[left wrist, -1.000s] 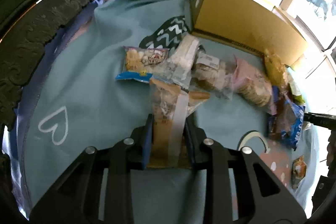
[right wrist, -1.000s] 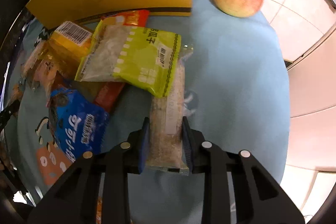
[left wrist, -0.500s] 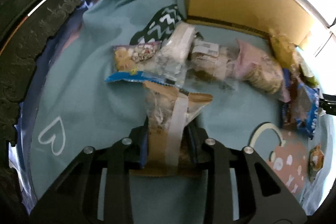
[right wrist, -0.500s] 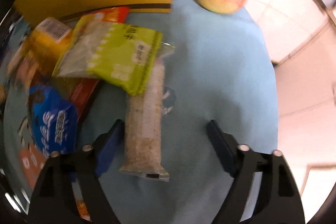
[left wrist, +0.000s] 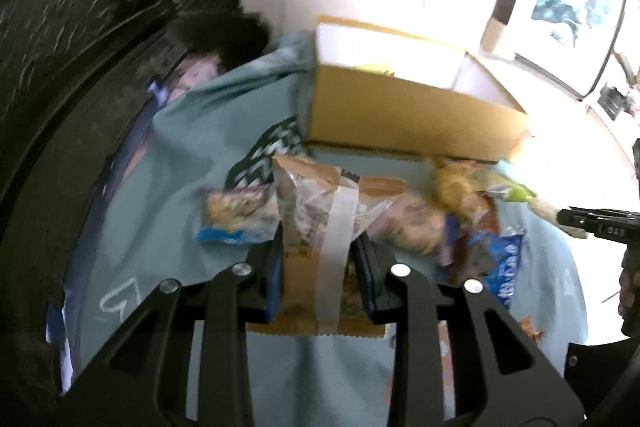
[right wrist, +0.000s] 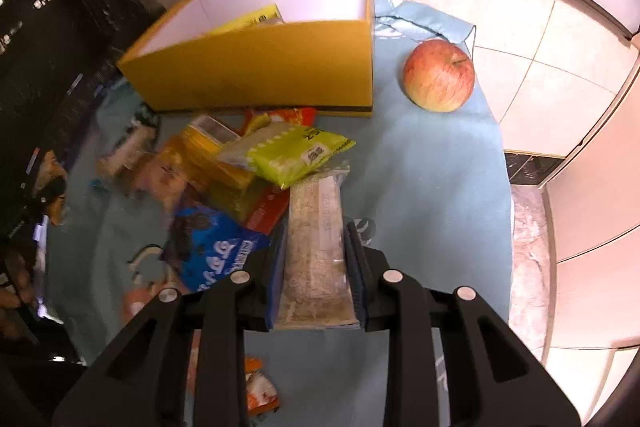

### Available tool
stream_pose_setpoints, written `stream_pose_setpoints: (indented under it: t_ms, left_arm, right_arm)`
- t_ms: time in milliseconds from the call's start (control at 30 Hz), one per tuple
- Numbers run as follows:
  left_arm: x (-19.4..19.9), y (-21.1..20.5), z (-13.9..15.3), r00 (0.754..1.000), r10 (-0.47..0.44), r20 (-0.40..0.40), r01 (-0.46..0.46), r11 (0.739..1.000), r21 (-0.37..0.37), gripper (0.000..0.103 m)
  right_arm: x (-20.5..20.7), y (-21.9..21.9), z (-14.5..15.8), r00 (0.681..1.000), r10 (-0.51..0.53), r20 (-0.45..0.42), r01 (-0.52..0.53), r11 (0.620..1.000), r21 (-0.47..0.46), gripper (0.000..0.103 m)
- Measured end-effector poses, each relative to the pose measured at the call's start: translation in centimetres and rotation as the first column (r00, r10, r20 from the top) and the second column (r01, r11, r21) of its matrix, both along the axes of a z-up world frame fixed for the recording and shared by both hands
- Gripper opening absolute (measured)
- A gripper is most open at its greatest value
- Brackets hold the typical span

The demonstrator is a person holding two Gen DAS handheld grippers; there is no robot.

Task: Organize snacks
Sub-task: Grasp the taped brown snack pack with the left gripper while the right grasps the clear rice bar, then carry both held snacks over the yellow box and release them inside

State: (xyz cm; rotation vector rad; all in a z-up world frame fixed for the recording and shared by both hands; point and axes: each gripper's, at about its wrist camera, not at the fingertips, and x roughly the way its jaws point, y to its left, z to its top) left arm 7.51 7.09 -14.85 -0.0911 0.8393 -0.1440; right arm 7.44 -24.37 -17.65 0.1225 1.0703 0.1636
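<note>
Snacks: one packet clamped in each gripper, yellow box beyond.

Left wrist view: the left gripper (left wrist: 318, 263) is closed on a brown-and-clear snack bag (left wrist: 320, 227), pads pressing its lower sides; the bag hangs clear of the teal cloth (left wrist: 168, 163). It should be light, soft and crinkly, its contents probably fragile (grip near the sealed edge, not the middle). The remaining packets (left wrist: 440, 219) on the cloth are motion-blurred; their labels cannot be read. The yellow box (left wrist: 408, 115) sits at the far side.
Right wrist view: the right gripper (right wrist: 316, 267) is closed on a clear oat-bar packet (right wrist: 316, 239), stiffer, slippery film. The box interior is mostly hidden by its near wall. An apple (right wrist: 439, 75) lies right of the box.
</note>
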Motion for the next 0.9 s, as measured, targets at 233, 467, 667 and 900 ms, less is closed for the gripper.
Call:
stream_pose_setpoints:
  t_ms: [233, 467, 667, 900]
  left_arm:
    - [0.2, -1.3, 1.9, 0.998, -0.055, 0.028, 0.056, 0.997, -0.046, 0.030]
    - [0.8, -1.9, 2.9, 0.996, -0.082, 0.044, 0.085, 0.995, -0.061, 0.030]
    - [3.6, -3.5, 4.8, 0.993, -0.093, 0.074, 0.099, 0.992, -0.074, 0.030]
    - [9.8, -6.5, 8.7, 0.987, -0.105, 0.126, 0.118, 0.987, -0.109, 0.030]
  right_arm:
    - [-1.7, -1.6, 2.3, 0.999, -0.043, 0.024, 0.040, 0.993, 0.113, 0.029]
    - [-2.1, -2.1, 6.2, 0.992, -0.060, 0.112, 0.039, 0.982, 0.182, 0.029]
    - [0.8, -1.6, 10.3, 0.977, -0.048, 0.207, 0.006, 0.980, 0.199, 0.029]
    - [7.0, -0.4, 14.5, 0.958, -0.007, 0.288, -0.048, 0.982, 0.184, 0.029]
